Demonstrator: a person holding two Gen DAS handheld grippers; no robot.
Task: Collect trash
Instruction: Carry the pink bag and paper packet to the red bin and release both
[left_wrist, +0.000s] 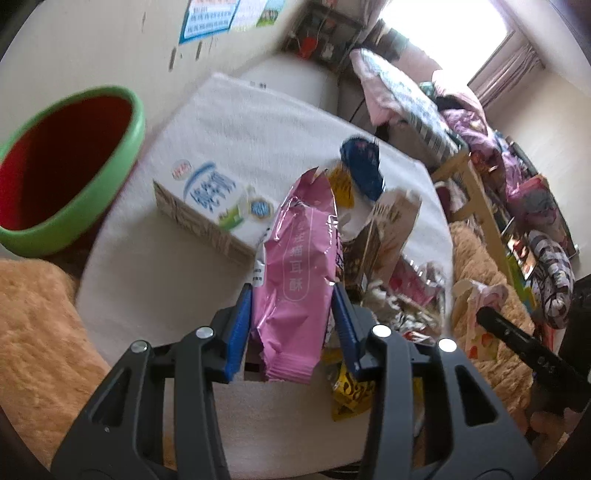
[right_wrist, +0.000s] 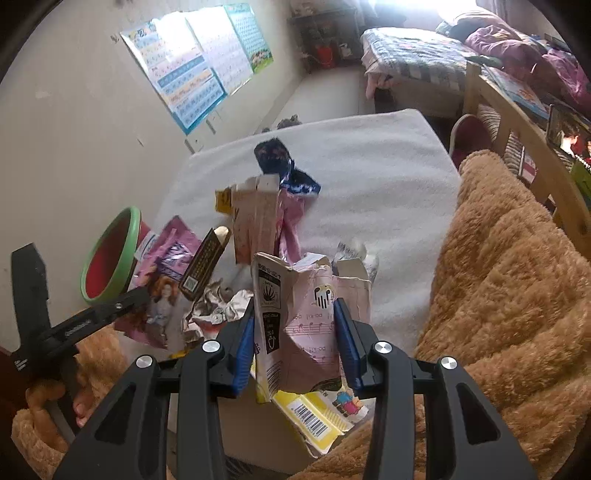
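My left gripper (left_wrist: 293, 295) is shut on a pink foil snack bag (left_wrist: 299, 266), held above the white-covered table (left_wrist: 258, 122). My right gripper (right_wrist: 295, 314) is shut on a crumpled pink paper carton (right_wrist: 306, 328). A pile of trash lies on the table: a white milk box (left_wrist: 207, 206), a blue wrapper (left_wrist: 364, 166), a tall pink carton (right_wrist: 256, 214), a brown box (right_wrist: 205, 264) and crumpled foil (right_wrist: 218, 310). A green bin with a red inside (left_wrist: 62, 173) stands to the left; it also shows in the right wrist view (right_wrist: 110, 258).
A brown fuzzy blanket (right_wrist: 509, 280) lies to the right of the table and also at the left (left_wrist: 37, 350). A yellow box with a barcode (right_wrist: 314, 421) lies under my right gripper. A bed (right_wrist: 424, 55) and a wooden frame (right_wrist: 524, 136) stand behind.
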